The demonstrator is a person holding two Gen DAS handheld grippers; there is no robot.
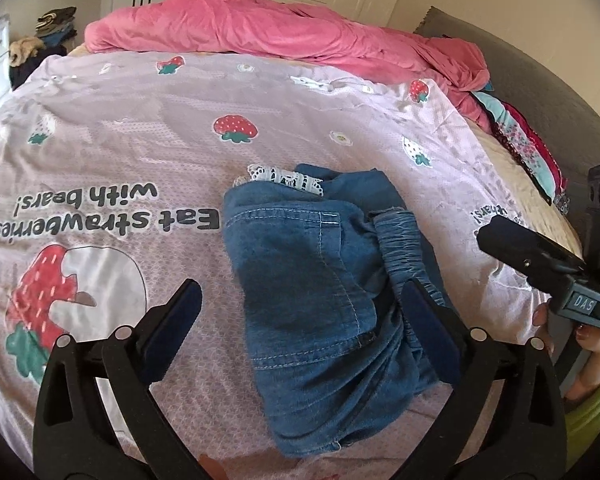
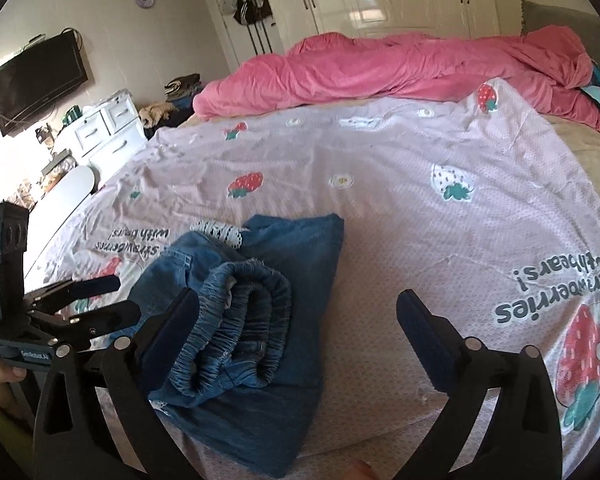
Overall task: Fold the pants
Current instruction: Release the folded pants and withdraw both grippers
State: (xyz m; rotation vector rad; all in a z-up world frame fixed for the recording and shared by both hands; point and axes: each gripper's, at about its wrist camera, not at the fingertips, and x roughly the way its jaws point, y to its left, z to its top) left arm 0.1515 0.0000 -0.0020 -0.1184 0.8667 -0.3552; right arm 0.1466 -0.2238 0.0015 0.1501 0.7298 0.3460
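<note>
While the pants (image 1: 320, 280) are lying folded into a compact denim bundle on the strawberry-print sheet (image 1: 140, 140) of the bed, you are holding both grippers low over them with nothing gripped. Your left gripper (image 1: 300, 320) is sitting wide open — its left finger over bare sheet, its right finger (image 1: 428, 320) lying over the gathered waistband (image 1: 400, 240), though contact is hard to judge. In the right wrist view, your right gripper (image 2: 300, 332) is spread just as wide, its left finger beside the stacked elastic waistband (image 2: 240, 320) and its right finger (image 2: 424, 340) over plain sheet, well clear of the denim. A strip of white lace trim (image 1: 280, 178) is peeking out at the far edge of the bundle.

Your right hand (image 1: 580, 356) is showing at the right edge of the left wrist view, wrapped around its handle, with the gripper pointing in toward the pants from the side. Your left hand (image 2: 0, 376) is showing likewise at the left edge of the right wrist view.

Beyond the sheet, a pink duvet (image 1: 280, 32) is lying bunched along the far side of the bed.
</note>
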